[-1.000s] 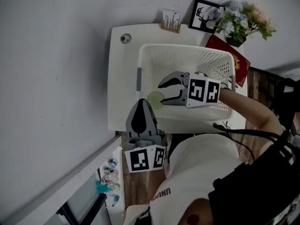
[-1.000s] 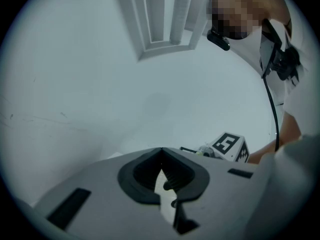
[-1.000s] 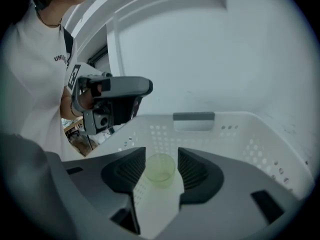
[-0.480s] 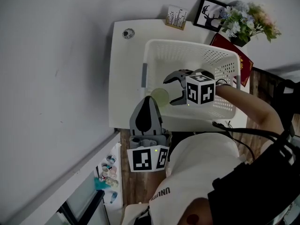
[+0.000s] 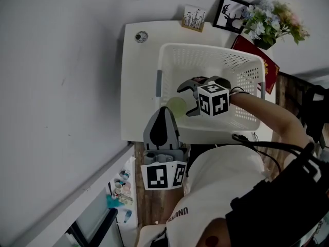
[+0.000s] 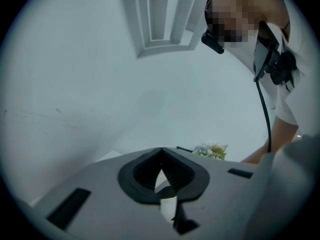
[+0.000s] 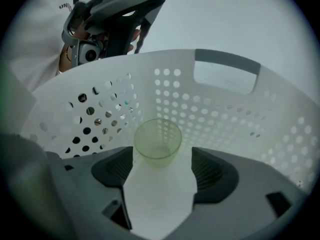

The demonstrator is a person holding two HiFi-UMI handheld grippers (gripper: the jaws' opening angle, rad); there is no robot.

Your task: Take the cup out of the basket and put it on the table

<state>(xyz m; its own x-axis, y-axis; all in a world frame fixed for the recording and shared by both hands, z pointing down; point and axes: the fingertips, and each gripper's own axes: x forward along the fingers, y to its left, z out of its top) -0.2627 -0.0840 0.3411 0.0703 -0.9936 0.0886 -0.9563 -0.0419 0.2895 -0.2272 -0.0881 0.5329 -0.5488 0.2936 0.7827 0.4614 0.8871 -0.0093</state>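
Scene: A person leaned over a white table [image 5: 136, 86] holding a two-jaw gripper in each hand, with a perforated white laundry basket [image 5: 216, 60] standing on the tabletop.

Cup: The translucent pale-green plastic cup [image 7: 157, 139] stood upright on the basket's floor, close to the end wall that carries the grey handle [image 7: 227, 64]. Whether it touched that wall could not be made out.

Right gripper: The right gripper [image 5: 183, 101] was lowered inside the basket and aimed at the cup. Its jaws were opening wide, one pad to each side of the cup's base. The pads appeared clear of the plastic, so nothing was gripped.

Why so wide: The spread looked meant to clear the cup's round body before closing on it.

Left gripper: The left gripper [image 5: 162, 115] hovered outside the basket at the table's near edge. Its jaws were pressed together on nothing, apparently parked out of the way.

Progress: The cup had not left the basket; the grasp itself was yet to be made.

Risk: The cup looked thin-walled and light, so a hard squeeze could buckle it and a glancing pad could tip it.
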